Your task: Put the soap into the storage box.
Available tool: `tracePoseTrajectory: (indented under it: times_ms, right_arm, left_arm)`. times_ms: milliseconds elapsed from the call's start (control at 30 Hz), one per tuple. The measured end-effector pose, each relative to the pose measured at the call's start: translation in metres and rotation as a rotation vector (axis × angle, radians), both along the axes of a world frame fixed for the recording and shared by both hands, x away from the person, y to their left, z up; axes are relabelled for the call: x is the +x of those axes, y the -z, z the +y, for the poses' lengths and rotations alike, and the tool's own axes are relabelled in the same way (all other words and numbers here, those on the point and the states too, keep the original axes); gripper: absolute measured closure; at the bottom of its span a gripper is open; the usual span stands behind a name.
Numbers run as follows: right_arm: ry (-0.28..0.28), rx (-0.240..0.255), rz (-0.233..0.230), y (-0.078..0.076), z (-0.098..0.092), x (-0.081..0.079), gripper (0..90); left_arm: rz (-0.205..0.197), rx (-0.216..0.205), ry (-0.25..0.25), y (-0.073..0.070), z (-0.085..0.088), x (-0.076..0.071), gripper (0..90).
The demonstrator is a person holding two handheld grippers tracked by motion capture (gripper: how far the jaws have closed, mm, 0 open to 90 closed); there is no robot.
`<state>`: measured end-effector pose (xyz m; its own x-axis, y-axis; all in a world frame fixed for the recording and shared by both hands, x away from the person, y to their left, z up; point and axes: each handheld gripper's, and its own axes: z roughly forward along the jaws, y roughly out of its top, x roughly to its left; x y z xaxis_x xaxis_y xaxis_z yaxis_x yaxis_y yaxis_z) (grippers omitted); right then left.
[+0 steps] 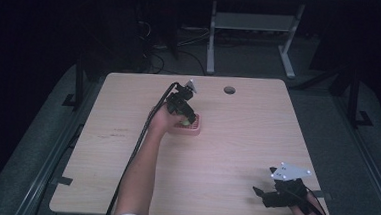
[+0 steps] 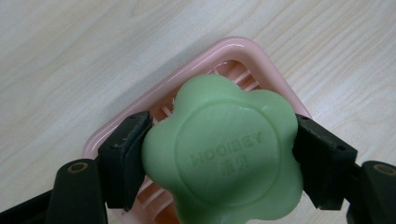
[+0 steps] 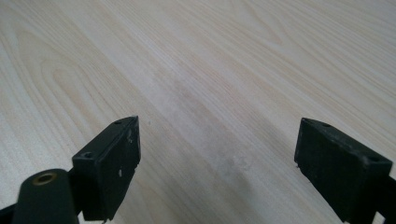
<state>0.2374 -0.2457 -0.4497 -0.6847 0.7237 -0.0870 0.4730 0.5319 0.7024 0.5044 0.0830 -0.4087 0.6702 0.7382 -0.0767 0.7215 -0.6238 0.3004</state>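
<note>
Left tool (image 2: 219, 158): jaws clamped on opposite sides of green soap bar (image 2: 224, 158), held just above pink soap dish (image 2: 140, 116). Soap: flower-shaped, lobed edge, matte, embossed lettering on round centre. Dish: glossy plastic, rounded corners, slatted floor, resting mid-counter (image 1: 236, 140). Right tool (image 3: 217, 168): jaws wide apart, empty, over bare pale wood-grain counter at near right corner, well apart from dish.
</note>
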Motion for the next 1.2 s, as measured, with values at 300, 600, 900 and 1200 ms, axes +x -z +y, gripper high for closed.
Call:
tracePoseTrajectory:
  times_ms: [300, 600, 900, 1200]
  right_arm:
    - [0.001, 0.002, -0.004, 0.0, -0.001, 0.0, 13.8]
    - [0.0, 0.001, -0.003, 0.0, 0.0, 0.0, 13.8]
    - [-0.001, 0.0, -0.006, 0.0, -0.001, 0.0, 13.9]
    - [-0.001, 0.002, -0.004, 0.0, 0.0, -0.001, 13.8]
  left_arm:
    - [-0.016, 0.027, -0.006, 0.008, -0.004, 0.002, 26.7]
    - [-0.025, 0.029, -0.012, 0.011, -0.003, 0.002, 26.7]
    - [-0.043, 0.007, -0.027, 0.017, 0.001, 0.0, 26.5]
    - [-0.057, 0.002, -0.03, 0.019, 0.002, -0.002, 26.3]
